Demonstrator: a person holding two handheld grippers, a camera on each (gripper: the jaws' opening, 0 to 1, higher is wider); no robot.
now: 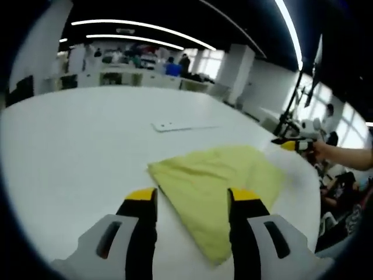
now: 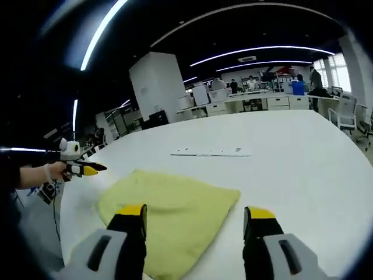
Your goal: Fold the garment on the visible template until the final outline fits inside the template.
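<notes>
A yellow-green cloth (image 1: 218,184) lies folded and flat on the white table (image 1: 76,151). In the left gripper view it sits just ahead of the left gripper (image 1: 192,201), whose jaws stand spread with nothing between them; the cloth's near corner reaches down between the two jaws. This view also catches the right gripper (image 1: 291,144) at the far right edge of the table, held in a person's hand (image 1: 319,149) with a bare forearm behind it; I cannot tell from here how its jaws stand.

The right gripper view shows the cloth (image 2: 169,219) from the other side, under the right gripper (image 2: 195,219), jaws wide apart and empty. The left gripper (image 2: 87,169) appears at the far left, held off the table's edge. A thin white strip (image 2: 211,152) lies farther out on the table (image 2: 303,169), well apart from the cloth.
</notes>
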